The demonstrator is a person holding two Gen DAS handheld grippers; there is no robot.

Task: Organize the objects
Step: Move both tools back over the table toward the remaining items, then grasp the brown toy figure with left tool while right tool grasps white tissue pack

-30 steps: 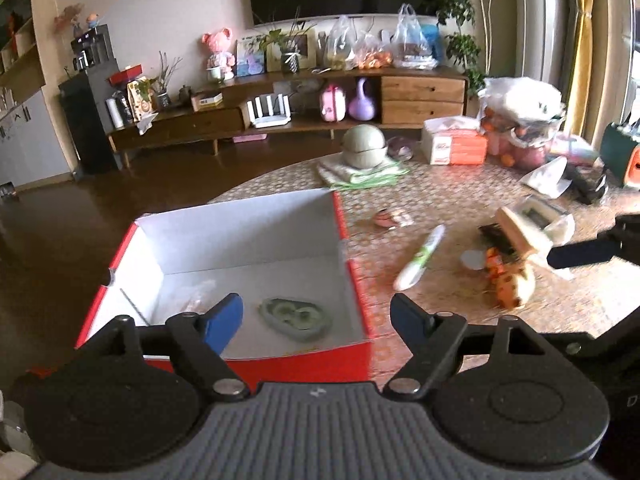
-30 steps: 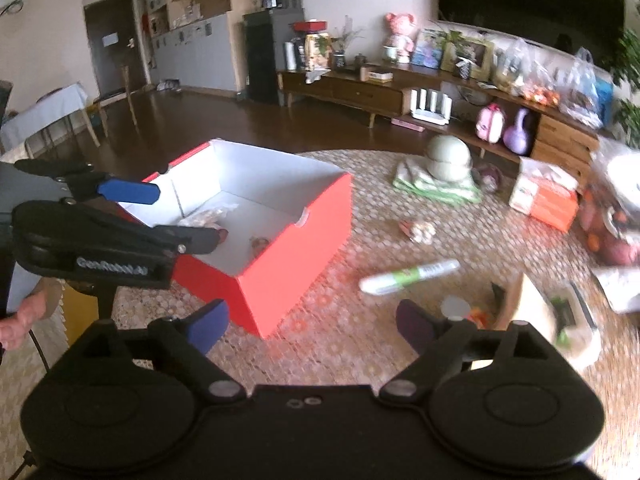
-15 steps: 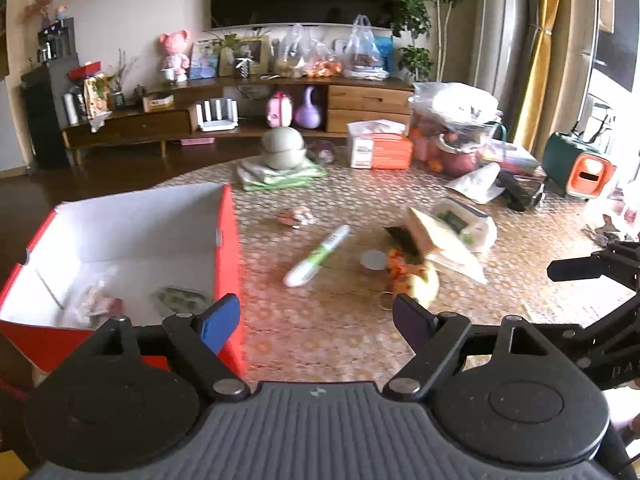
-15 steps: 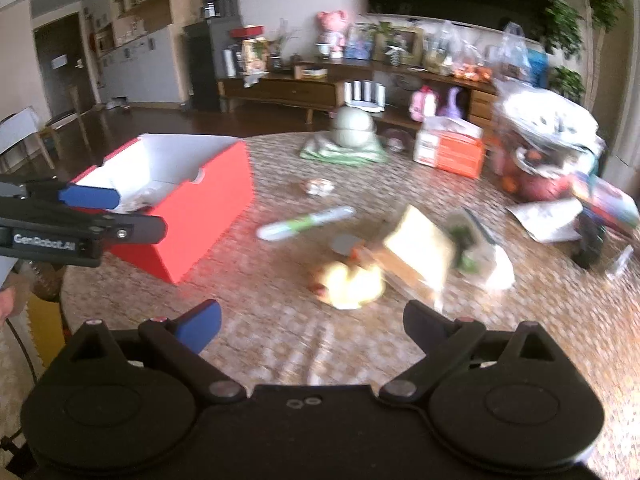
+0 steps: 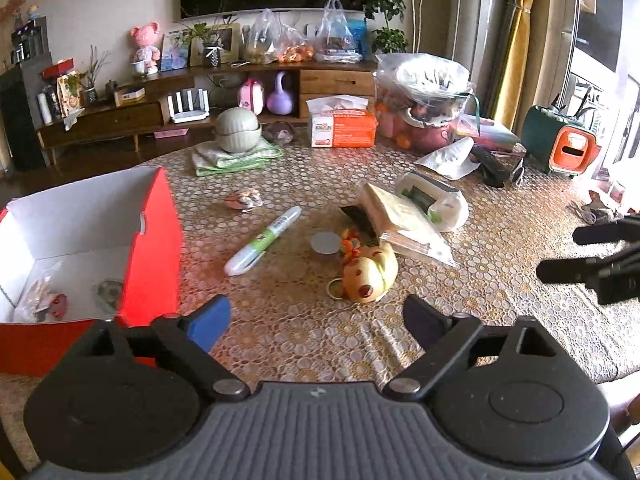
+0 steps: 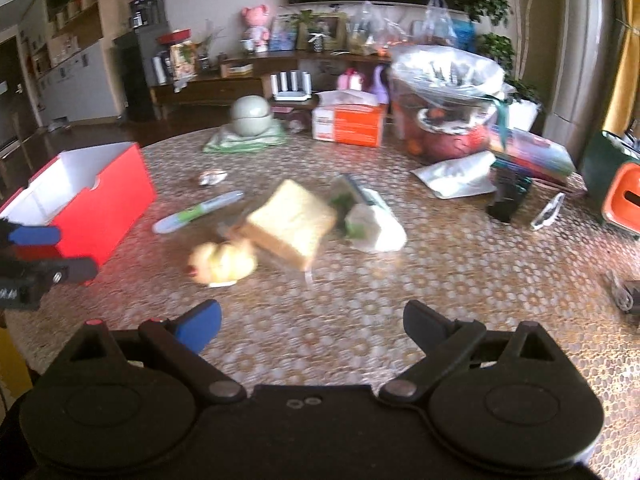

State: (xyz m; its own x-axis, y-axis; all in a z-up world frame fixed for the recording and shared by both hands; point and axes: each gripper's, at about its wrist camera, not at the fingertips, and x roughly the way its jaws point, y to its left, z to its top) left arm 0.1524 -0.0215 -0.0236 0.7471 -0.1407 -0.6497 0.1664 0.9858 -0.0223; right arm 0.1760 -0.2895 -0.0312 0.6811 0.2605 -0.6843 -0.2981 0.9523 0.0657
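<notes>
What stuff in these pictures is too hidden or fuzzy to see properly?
- Things inside the red box: left view, small, half behind its wall.
- Yellow toy: right view, motion blur.
- Red box's inside: right view, hidden by its wall.
- Small wrapped thing: too small to name.

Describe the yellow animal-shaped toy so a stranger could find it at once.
Start at the open red cardboard box on the patterned table. To its right lies a white-and-green marker pen; just beyond sits the yellow animal-shaped toy, the only rounded yellow thing, with a red nose.
</notes>
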